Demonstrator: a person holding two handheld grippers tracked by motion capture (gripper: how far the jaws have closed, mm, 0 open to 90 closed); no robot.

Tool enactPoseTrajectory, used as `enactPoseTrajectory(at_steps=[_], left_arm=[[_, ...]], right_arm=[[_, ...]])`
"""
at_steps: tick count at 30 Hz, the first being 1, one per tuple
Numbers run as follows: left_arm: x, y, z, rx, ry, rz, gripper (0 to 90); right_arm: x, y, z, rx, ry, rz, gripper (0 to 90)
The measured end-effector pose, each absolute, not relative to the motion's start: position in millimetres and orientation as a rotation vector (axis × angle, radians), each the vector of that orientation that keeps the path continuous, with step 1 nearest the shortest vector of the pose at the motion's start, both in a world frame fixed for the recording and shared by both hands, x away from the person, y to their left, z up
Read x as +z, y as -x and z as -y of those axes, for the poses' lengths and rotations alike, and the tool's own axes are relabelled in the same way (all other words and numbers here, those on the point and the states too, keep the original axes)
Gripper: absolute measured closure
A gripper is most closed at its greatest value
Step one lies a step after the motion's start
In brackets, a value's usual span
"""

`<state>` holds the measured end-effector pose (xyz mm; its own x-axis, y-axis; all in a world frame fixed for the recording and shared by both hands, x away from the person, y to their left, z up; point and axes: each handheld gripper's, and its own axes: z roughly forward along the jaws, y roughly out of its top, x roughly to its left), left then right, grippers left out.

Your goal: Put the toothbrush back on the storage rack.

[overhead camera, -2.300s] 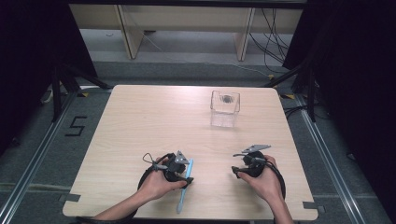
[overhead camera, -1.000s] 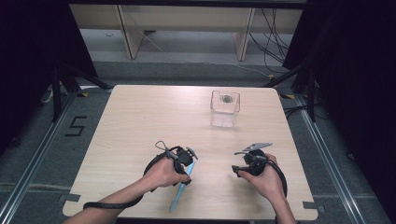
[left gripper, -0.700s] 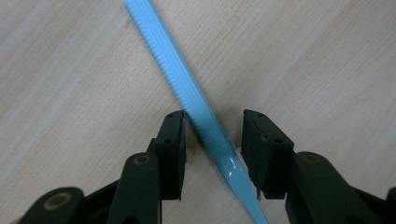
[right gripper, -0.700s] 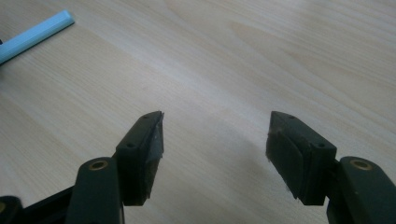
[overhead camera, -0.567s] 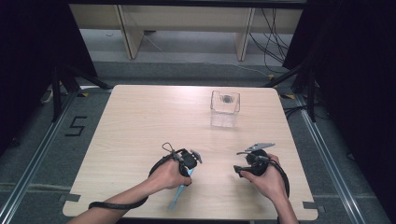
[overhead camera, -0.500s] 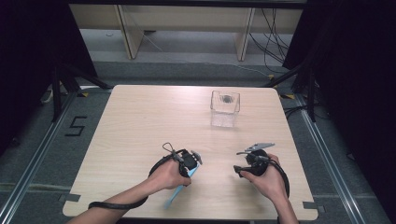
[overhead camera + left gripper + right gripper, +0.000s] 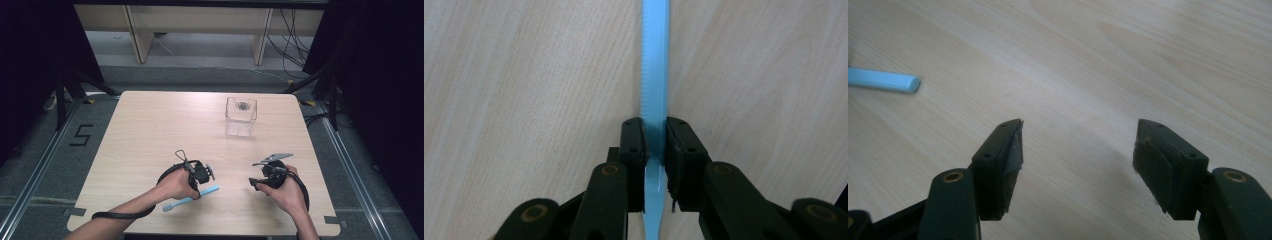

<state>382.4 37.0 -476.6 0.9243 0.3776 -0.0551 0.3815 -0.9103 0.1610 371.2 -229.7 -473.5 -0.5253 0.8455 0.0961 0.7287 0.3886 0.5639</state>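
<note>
Left gripper (image 7: pixel 655 145) jaws just closed onto blue toothbrush (image 7: pixel 190 199), which lies flat at table (image 7: pixel 150 130) near edge; grasp looks set, lift likely next. Right gripper (image 7: pixel 1078 145) idle, jaws wide, empty.

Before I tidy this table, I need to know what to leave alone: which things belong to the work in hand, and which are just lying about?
In use:
- blue toothbrush, lying on the table
- left gripper, shut on its handle

Just there:
- clear square container at the far side
- right gripper, open over bare wood
</note>
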Motion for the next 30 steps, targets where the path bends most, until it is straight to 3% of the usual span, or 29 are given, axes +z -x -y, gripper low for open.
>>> enactPoseTrajectory(at_steps=[5,20,30], left_arm=[[-473,-382,-39,-0.015,-2.929,-0.499,78.2],[-457,-376,-45,-0.048,-2.936,-0.295,78.2],[-453,-368,-46,-0.046,-2.930,-0.194,78.2]], right_arm=[[-472,-369,225,0.854,-1.396,-2.459,37.6],[-474,-366,177,1.008,-0.696,-2.831,39.0],[-479,-366,154,1.131,-0.445,-2.944,46.4]])
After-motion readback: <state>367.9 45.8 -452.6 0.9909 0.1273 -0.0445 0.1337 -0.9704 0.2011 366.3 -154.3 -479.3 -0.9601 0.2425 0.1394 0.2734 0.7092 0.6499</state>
